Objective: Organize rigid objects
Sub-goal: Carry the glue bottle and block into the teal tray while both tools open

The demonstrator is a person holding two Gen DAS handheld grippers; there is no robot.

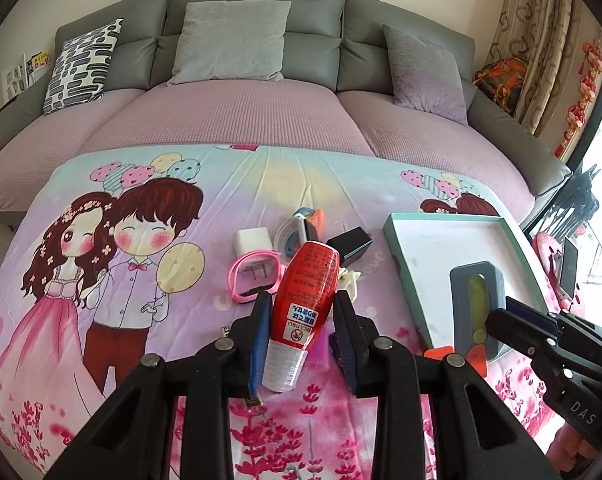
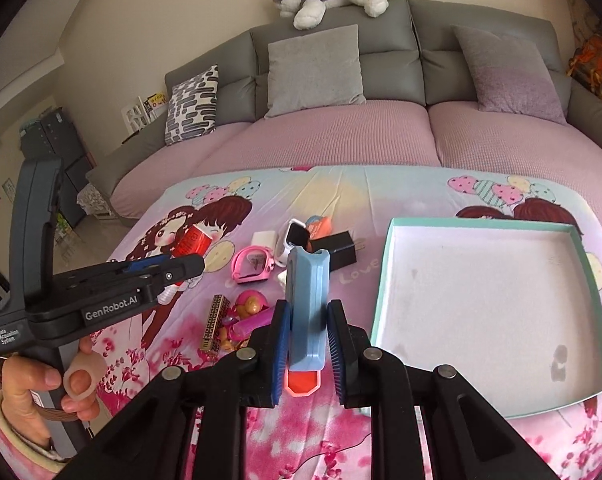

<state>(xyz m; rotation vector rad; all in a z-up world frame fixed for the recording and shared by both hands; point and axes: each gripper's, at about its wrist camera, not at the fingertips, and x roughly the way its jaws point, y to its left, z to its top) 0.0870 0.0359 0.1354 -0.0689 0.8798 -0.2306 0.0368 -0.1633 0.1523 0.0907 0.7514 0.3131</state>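
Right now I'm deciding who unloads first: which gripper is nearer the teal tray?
Right. The right gripper, holding the blue-grey case, hangs at the teal tray's near edge; the left gripper, gripping the red bottle, sits left of it.

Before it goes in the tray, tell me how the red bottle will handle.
The red bottle looks like rigid plastic, so it probably won't flex between the left gripper pads. Its glossy rounded body may slip or pivot in the grip. Laid down in the tray, it would likely roll; stood on its narrow clear cap, probably tip.
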